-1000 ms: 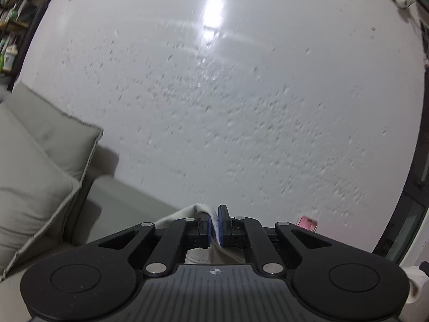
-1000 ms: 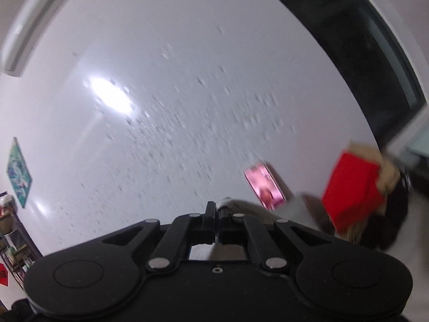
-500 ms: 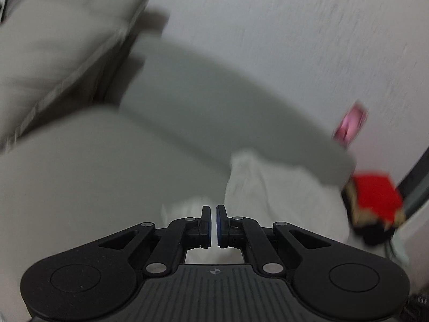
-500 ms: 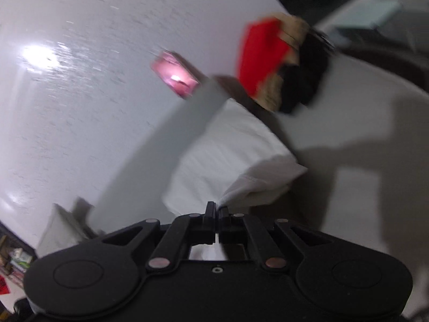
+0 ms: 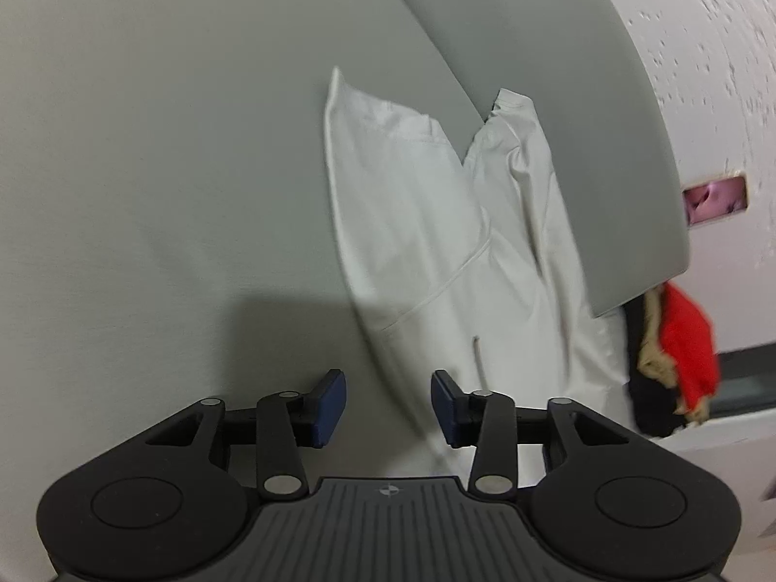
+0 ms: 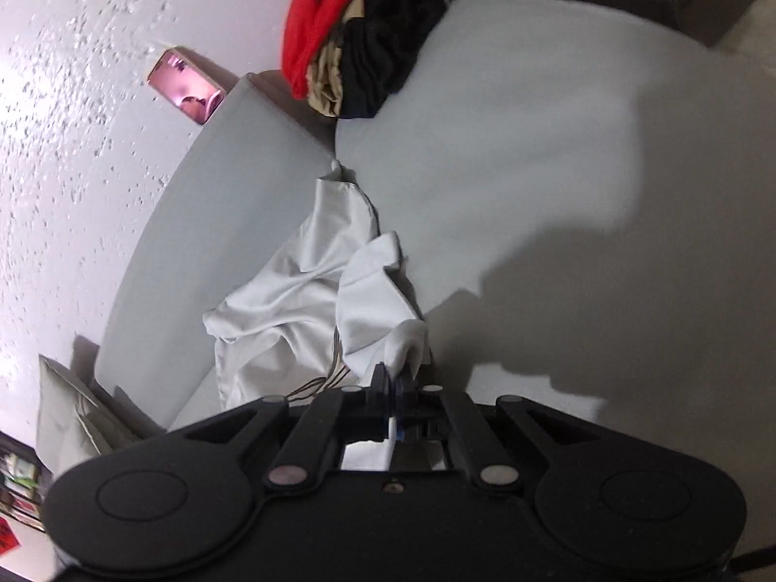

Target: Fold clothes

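Grey sofa [image 5: 145, 169] | white garment [image 5: 436, 223] rumpled; left gripper [image 5: 388, 405] opening, empty; right gripper [image 6: 394, 378] clamped on it

White garment [image 5: 436, 223], grey sofa [image 5: 169, 145], red-black, perhaps tan, pile [image 6: 359, 34].

Right gripper [image 6: 392, 378] at 6 o'clock, jaws clamped on a fold of the white garment [image 6: 310, 300]. Garment lies crumpled on the grey sofa seat [image 6: 533, 155], trailing toward 12 o'clock along the backrest [image 6: 194, 223]. Pile of red, tan and black clothes [image 6: 359, 34] at 12 o'clock. Pink object [image 6: 186, 85] at 10 o'clock by the textured white wall [image 6: 58, 97]. Cushion [image 6: 68, 402] at 8 o'clock.
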`<state>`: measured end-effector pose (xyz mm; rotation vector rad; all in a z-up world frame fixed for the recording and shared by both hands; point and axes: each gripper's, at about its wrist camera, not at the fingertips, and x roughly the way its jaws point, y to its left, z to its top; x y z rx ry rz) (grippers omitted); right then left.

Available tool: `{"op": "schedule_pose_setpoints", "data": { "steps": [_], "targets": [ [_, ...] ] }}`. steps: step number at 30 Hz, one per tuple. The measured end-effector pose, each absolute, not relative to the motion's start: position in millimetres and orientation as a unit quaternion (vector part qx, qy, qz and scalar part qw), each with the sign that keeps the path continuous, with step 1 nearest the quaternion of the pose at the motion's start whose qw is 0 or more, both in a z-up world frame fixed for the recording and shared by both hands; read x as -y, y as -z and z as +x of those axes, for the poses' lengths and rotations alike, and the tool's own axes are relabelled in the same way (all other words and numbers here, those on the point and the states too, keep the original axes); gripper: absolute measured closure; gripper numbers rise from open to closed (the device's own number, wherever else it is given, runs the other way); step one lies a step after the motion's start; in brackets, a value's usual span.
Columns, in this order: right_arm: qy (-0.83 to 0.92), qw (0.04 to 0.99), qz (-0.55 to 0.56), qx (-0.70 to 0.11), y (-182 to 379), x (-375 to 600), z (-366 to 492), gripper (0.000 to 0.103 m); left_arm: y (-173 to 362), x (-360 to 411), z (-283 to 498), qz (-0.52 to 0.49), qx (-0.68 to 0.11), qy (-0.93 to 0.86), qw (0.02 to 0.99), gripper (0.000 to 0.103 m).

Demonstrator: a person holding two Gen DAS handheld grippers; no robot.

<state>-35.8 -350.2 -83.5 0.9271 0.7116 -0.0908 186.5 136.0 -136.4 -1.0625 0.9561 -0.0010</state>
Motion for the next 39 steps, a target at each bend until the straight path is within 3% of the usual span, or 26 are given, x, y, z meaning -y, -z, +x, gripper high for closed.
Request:
{"op": "schedule_pose_setpoints", "data": {
  "steps": [11, 12, 15, 18, 30, 34, 39],
  "targets": [
    [0.044, 0.814, 0.479, -0.327, 107.6, 357.8, -32.5, 0.099, 151.7, -113.4, 226.2, -0.469, -0.443, 0.014, 0.764, 0.058],
    [0.044, 0.813, 0.478, -0.328, 108.2, 357.7, -32.1, 0.099, 152.6, -113.4, 226.6, -0.466, -0.445, 0.011, 0.765, 0.062],
    [0.045, 0.811, 0.481, -0.329, 110.2, 358.7, -31.3, 0.099, 152.9, -116.1, 222.7, -0.457, -0.453, -0.009, 0.765, 0.091],
    [0.045, 0.809, 0.485, -0.33, 112.2, 359.7, -30.3, 0.099, 143.5, -117.5, 215.6, -0.438, -0.456, -0.03, 0.774, 0.096],
    [0.024, 0.831, 0.442, -0.338, 64.4, 319.0, -44.1, 0.101, 29.5, -149.5, 131.4, -0.343, -0.396, -0.062, 0.849, 0.097],
    [0.02, 0.831, 0.438, -0.344, 48.7, 308.8, -64.7, 0.101, 23.6, -156.2, 95.0, -0.325, -0.407, -0.074, 0.85, 0.097],
    [0.055, 0.831, 0.394, -0.388, 61.1, 296.6, -75.8, 0.101, 51.8, -137.6, 81.8, -0.223, -0.479, -0.098, 0.843, 0.093]
  ]
}}
